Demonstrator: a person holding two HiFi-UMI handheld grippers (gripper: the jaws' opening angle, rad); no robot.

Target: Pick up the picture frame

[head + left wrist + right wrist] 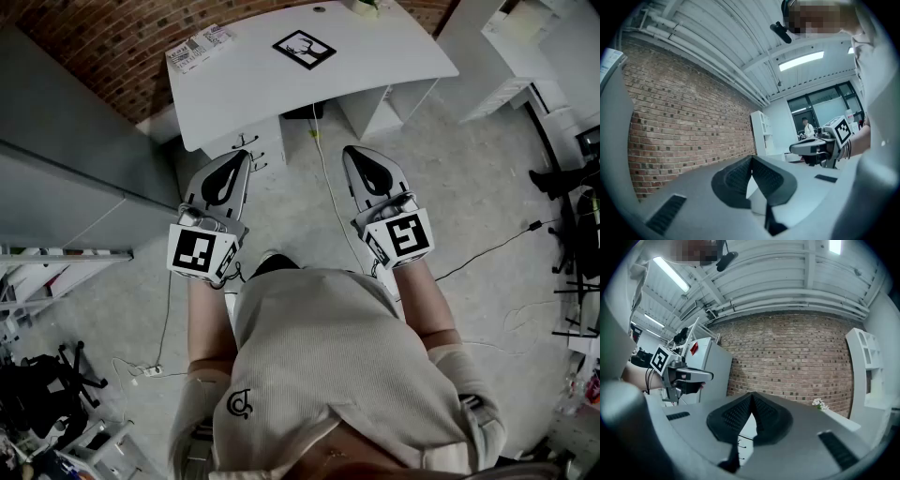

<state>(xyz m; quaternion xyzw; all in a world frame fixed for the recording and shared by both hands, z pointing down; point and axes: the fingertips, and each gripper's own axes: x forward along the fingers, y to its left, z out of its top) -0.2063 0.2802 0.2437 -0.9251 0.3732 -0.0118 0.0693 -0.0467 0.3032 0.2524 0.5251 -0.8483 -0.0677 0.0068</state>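
A black picture frame (304,48) with a white deer image lies flat on the white table (375,66), near its far middle. My left gripper (234,157) is held level in front of the table's near edge, shut with nothing in it. My right gripper (359,155) is held level beside it, also shut and empty. Both are well short of the frame. In the left gripper view the jaws (752,159) meet at the tips, and the right gripper shows at the right. In the right gripper view the jaws (752,396) are closed too.
Printed papers (199,47) lie at the table's left corner. White flowers (367,6) stand at its far edge. A grey cabinet (66,169) stands to the left, white shelving (525,47) to the right. Cables (328,197) run across the floor. A brick wall lies behind.
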